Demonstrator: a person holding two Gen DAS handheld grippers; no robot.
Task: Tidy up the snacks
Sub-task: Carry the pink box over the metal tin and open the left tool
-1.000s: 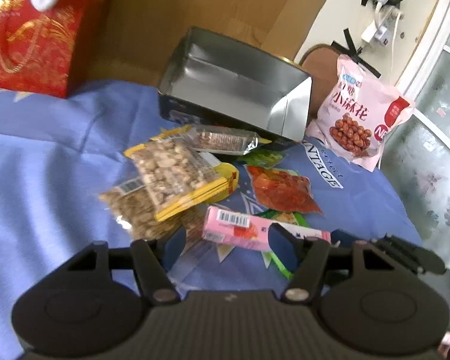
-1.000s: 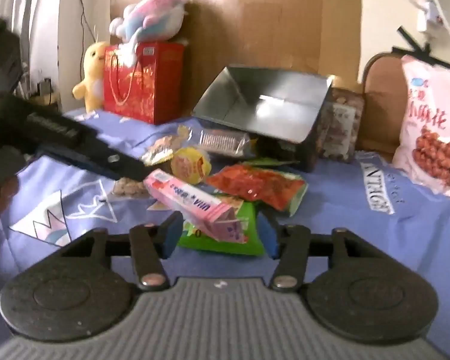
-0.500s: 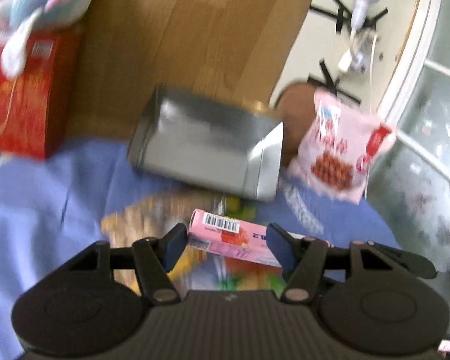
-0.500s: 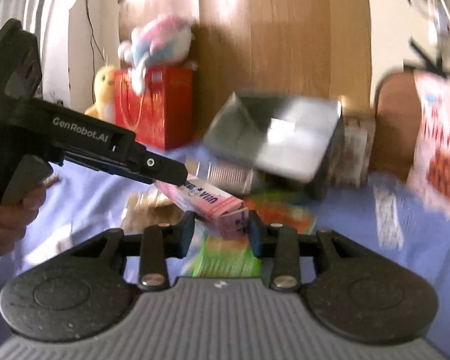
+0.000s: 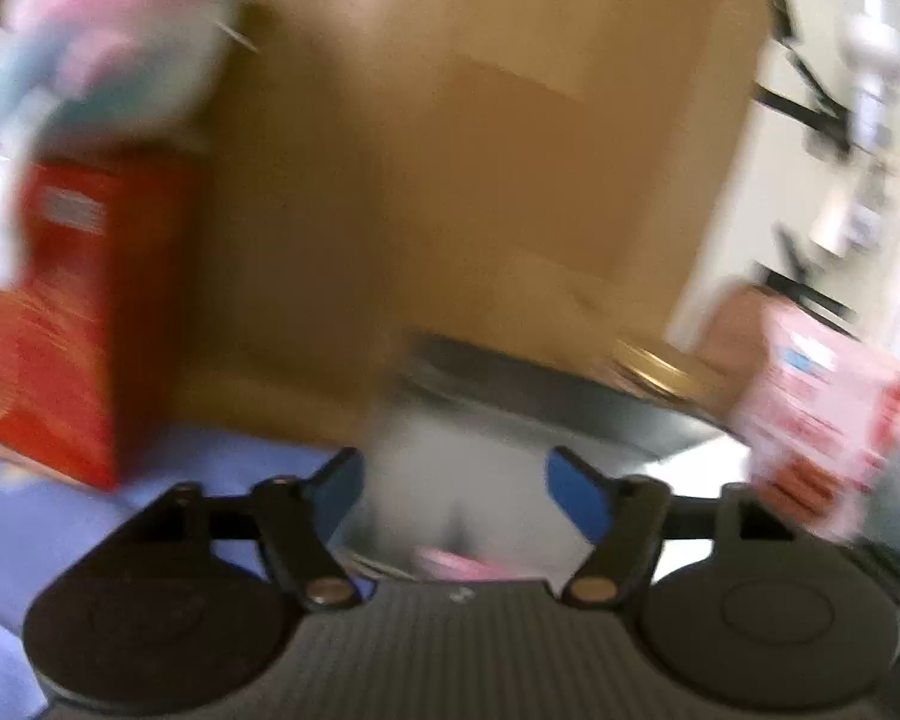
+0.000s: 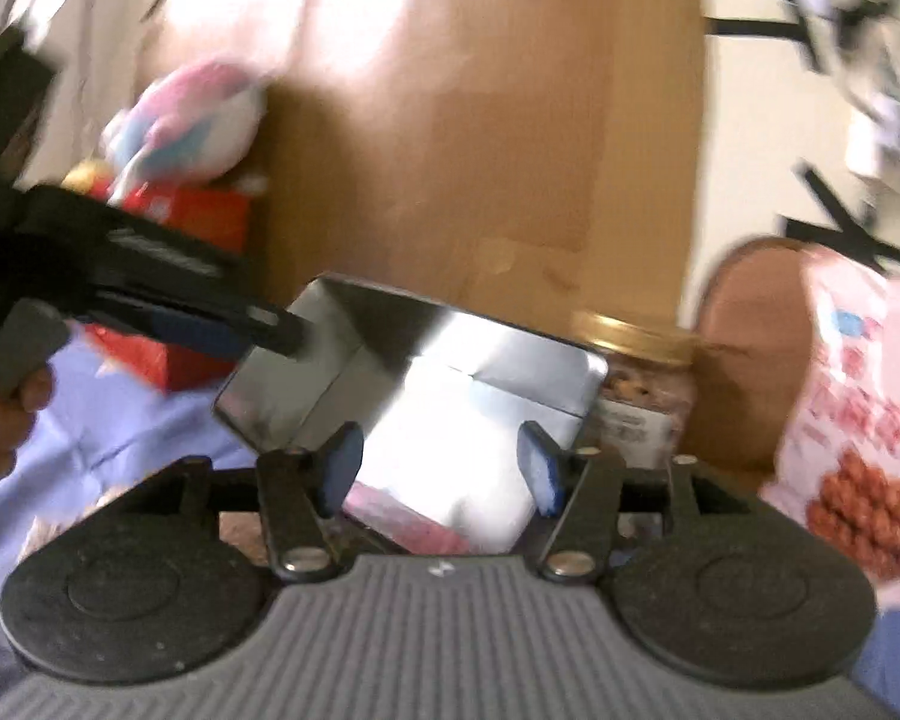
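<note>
Both views are heavily blurred. The left gripper (image 5: 455, 483) has jaws standing wide with nothing pressed between the blue pads; they have just been opening. The right gripper (image 6: 437, 468) likewise has jaws spread wide and free of any load, and they too have just been opening.

The pink snack box (image 6: 411, 519) lies inside the metal tin (image 6: 450, 396), at its lower front edge, just below and between the right gripper's fingertips and touching neither pad. In the left wrist view only a pink sliver of it (image 5: 468, 567) shows low in the tin (image 5: 510, 396), under the gap between the jaws.

The tin sits on the blue cloth (image 6: 126, 414) with its open side tilted toward the cameras. A jar with a gold lid (image 6: 642, 384) stands just behind the tin's right corner. A large pink snack bag (image 6: 852, 438) leans to the right of the jar. A red gift bag (image 5: 60, 312) stands to the left with a plush toy (image 6: 186, 120) on top. A brown cardboard sheet (image 6: 480, 138) rises behind everything.

The left gripper (image 6: 168, 294) appears in the right wrist view, reaching over the tin's left corner, held by a hand (image 6: 0, 420).
</note>
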